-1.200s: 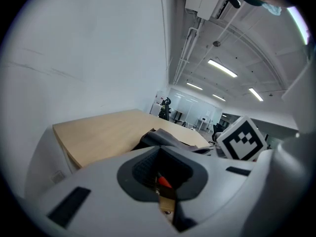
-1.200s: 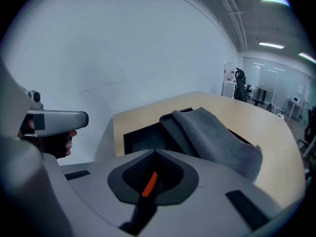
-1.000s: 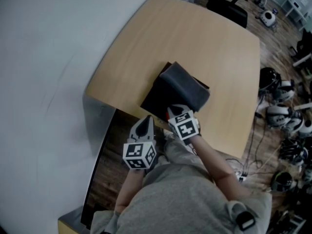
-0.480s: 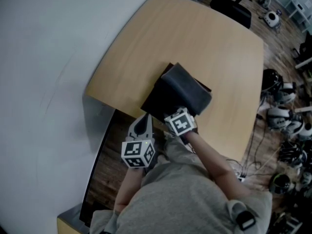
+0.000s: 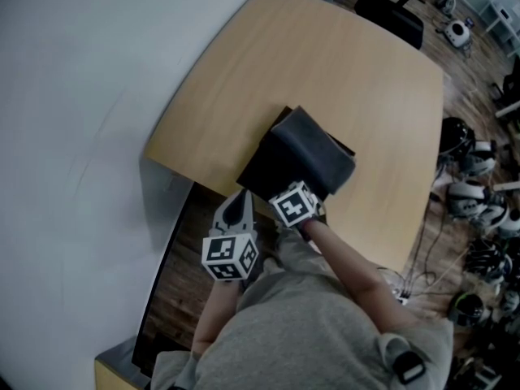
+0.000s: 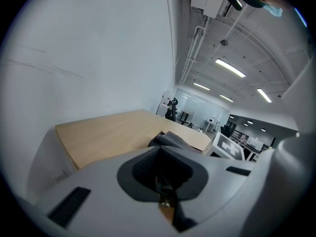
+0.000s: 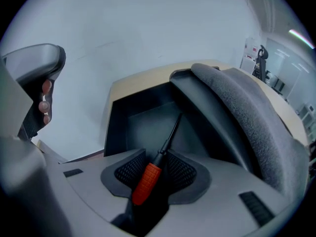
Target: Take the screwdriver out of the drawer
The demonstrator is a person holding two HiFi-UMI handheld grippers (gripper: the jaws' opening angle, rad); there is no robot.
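Left gripper (image 6: 159,176), fingers shut and empty, hangs off the pale wooden worktop's (image 5: 325,71) near edge. Only the right gripper view looks into the open black drawer (image 7: 133,127): an orange-handled, black-shafted screwdriver (image 7: 146,181) lies inside, between the right gripper's (image 7: 157,166) fingers, just opened wide, unclamped

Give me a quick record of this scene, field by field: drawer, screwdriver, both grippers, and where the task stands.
drawer: open, pulled out of a dark box on the wooden table
screwdriver: orange handle, lying in the drawer, shaft pointing toward its back
right gripper: aimed down into the drawer, jaws have just been opening, screwdriver handle between them, pads not pressing on it
left gripper: held near the table's edge, jaws together, empty
task status: screwdriver not yet gripped or lifted
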